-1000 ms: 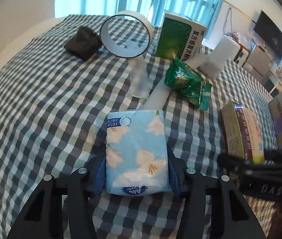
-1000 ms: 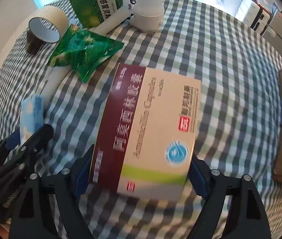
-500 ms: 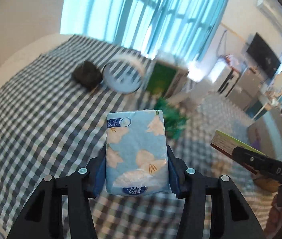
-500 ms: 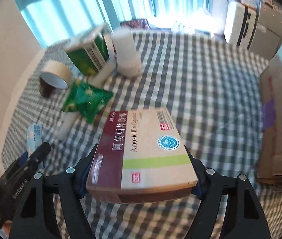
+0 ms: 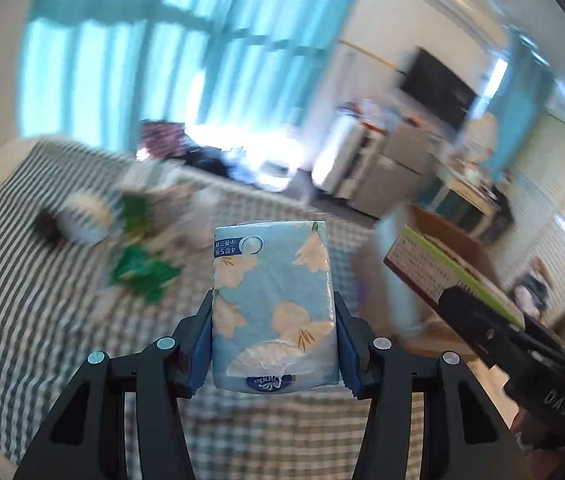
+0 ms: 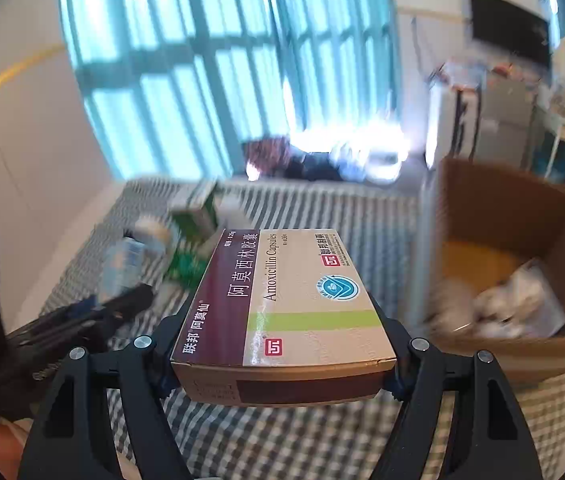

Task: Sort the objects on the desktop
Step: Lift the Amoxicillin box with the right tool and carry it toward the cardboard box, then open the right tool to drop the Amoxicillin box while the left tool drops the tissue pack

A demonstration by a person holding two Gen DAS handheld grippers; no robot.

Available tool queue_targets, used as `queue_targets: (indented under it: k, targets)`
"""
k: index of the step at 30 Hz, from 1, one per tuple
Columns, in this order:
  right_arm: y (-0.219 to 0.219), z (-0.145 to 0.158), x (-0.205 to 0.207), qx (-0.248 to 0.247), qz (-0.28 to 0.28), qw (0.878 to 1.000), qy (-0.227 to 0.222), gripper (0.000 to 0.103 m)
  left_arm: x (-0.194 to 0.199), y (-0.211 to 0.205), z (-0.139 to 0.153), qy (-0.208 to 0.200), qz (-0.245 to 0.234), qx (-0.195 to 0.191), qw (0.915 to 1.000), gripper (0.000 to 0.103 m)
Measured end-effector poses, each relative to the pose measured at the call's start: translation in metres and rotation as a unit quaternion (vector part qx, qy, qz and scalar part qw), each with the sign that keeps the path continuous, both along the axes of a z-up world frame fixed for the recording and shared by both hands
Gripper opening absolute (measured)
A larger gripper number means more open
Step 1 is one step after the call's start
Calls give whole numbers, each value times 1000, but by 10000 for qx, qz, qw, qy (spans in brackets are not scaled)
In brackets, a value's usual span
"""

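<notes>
We list a tissue pack (image 5: 273, 304), pale blue with cream flower prints and a dark blue label strip. We list a medicine box (image 6: 296, 300), maroon and beige with a lime-green band, white lettering on the maroon and small red square marks. Tablecloth (image 6: 282, 440): dark green and white gingham check. Cardboard box (image 6: 522, 216): plain brown. Snack packet (image 5: 142, 272): bright green. Curtains (image 6: 202, 60): sheer turquoise. Both grippers' fingers (image 5: 198, 344): black with blue pads.

Both tongs (image 5: 273, 336) (image 6: 282, 344) clamped, raised.
</notes>
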State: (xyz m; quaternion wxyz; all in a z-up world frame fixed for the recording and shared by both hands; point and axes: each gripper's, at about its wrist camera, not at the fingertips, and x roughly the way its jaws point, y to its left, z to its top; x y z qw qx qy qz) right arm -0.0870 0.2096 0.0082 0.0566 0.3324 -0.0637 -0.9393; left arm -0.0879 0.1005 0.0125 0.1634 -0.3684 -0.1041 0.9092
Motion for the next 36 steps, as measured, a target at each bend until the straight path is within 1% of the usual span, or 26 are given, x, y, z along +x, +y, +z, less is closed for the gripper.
queue_targets:
  k: [1, 4, 6, 9, 10, 13, 15, 16, 17, 18, 19, 20, 21, 23, 25, 28, 29, 32, 34, 36]
  targets:
    - [17, 13, 4, -49, -139, 9999, 47, 74, 0, 14, 9, 63, -145, 0, 9999, 53]
    - [63, 36, 6, -292, -537, 9981, 90, 74, -3, 65, 37, 291, -727, -13, 9969, 53]
    - [93, 45, 8, -339, -885, 9954, 141, 74, -10, 95, 43, 199, -1052, 28, 9943, 53]
    - [139, 45, 7, -318, -1373, 9900, -1, 74, -24, 137, 34, -89, -1450, 201, 9892, 53]
    - [157, 41, 6, -347, -1529, 9876, -108, 74, -26, 148, 30, -150, -1586, 198, 9870, 53]
    - [194, 21, -1, -411, -1830, 9814, -410, 74, -33, 186, 11, -367, -1820, 89, 9826, 53]
    - [209, 5, -8, -454, -1951, 9776, -647, 74, -37, 207, -3, -586, -1996, 61, 9781, 53]
    - [222, 1, 1, -503, -1986, 9761, -719, 74, -39, 213, -8, -661, -2043, 10, 9767, 53]
    - [231, -1, -1, -558, -1996, 9752, -781, 75, -42, 221, -13, -763, -2093, -42, 9749, 54]
    - [237, -6, -2, -639, -2000, 9742, -831, 75, -46, 227, -18, -918, -2159, -73, 9721, 60]
    - [243, -12, -4, -788, -1964, 9729, -931, 75, -49, 231, -21, -1082, -2245, -30, 9684, 77]
    - [246, -16, -7, -900, -1916, 9719, -1028, 76, -54, 230, -23, -1257, -2301, 51, 9650, 85]
    - [249, -19, -10, -1038, -1858, 9713, -1066, 76, -58, 225, -22, -1345, -2247, 136, 9650, 92]
    - [249, -19, -7, -1108, -1826, 9719, -989, 76, -63, 209, -16, -1260, -1990, 200, 9717, 93]
    - [247, -16, -6, -970, -1872, 9734, -896, 76, -68, 193, -11, -1230, -1869, 182, 9745, 96]
    - [241, -13, -12, -876, -1829, 9754, -860, 77, -76, 156, 2, -1003, -1566, -108, 9825, 96]
    - [238, -12, -13, -850, -1790, 9766, -836, 77, -77, 135, 8, -865, -1354, -274, 9866, 96]
    - [232, -4, -16, -673, -1825, 9790, -607, 77, -77, 87, 19, -612, -820, -509, 9934, 99]
    - [229, 3, -21, -609, -1924, 9781, -514, 80, -74, 47, 24, -469, -415, -708, 9955, 100]
    - [226, 9, -27, -570, -1931, 9780, -542, 81, -67, 2, 22, -416, -43, -848, 9955, 100]
